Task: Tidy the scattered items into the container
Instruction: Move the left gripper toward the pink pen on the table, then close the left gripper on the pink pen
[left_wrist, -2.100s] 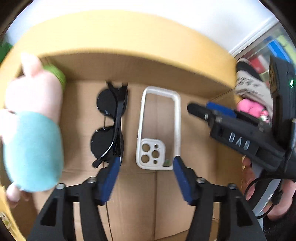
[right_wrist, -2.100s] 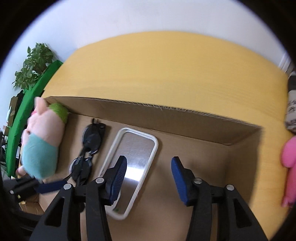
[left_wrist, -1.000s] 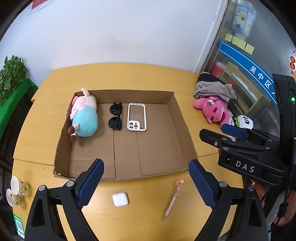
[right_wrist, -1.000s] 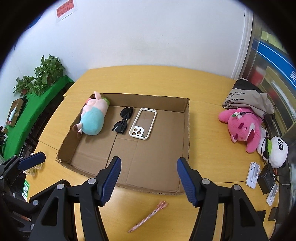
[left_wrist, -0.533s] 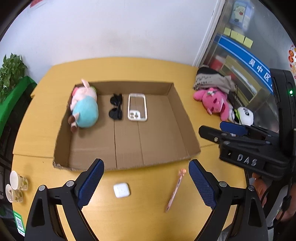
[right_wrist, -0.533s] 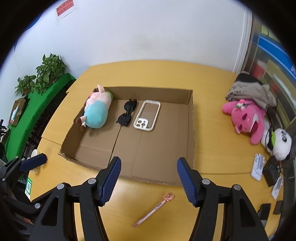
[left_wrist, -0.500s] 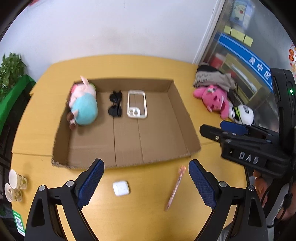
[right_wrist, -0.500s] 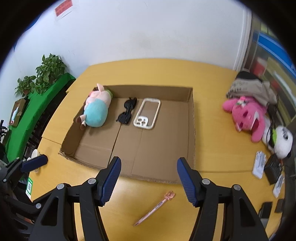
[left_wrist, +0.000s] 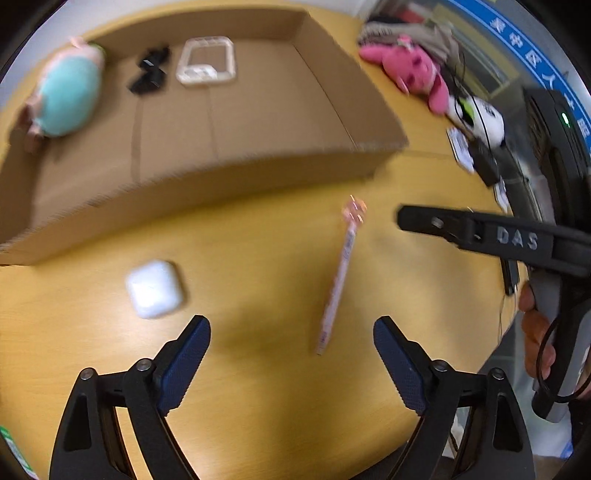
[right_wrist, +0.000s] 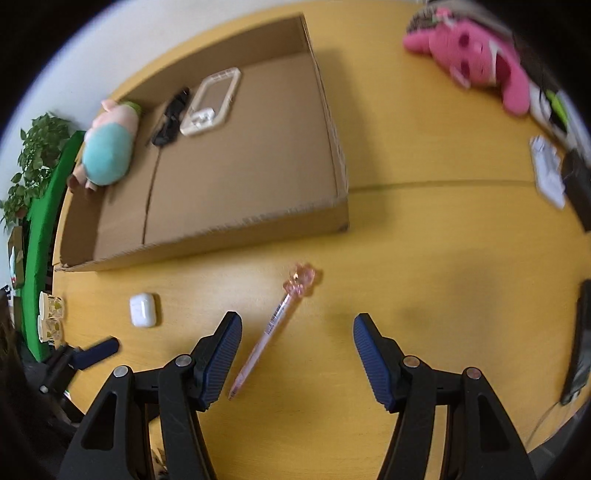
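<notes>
A shallow cardboard box (left_wrist: 229, 177) (right_wrist: 258, 225) lies on the yellow table. In it are a pig plush (right_wrist: 107, 147), black sunglasses (right_wrist: 170, 118) and a white phone case (right_wrist: 210, 101). On the table in front of the box lie a white earbuds case (left_wrist: 155, 288) (right_wrist: 143, 309) and a pink pen (left_wrist: 341, 273) (right_wrist: 273, 325). My left gripper (left_wrist: 291, 354) is open and empty, low over the table between the two. My right gripper (right_wrist: 297, 350) is open and empty, with the pen's lower end by its left finger.
A pink plush (right_wrist: 476, 62), a panda plush (left_wrist: 480, 118) and small devices (right_wrist: 550, 170) lie on the table at the right. Paper cups (right_wrist: 51, 317) stand at the left edge, by a green surface and a plant (right_wrist: 33, 155).
Both grippers have dropped from high above the box to just over the table in front of it. The earbuds case and pen now look large and near. Both stay open.
</notes>
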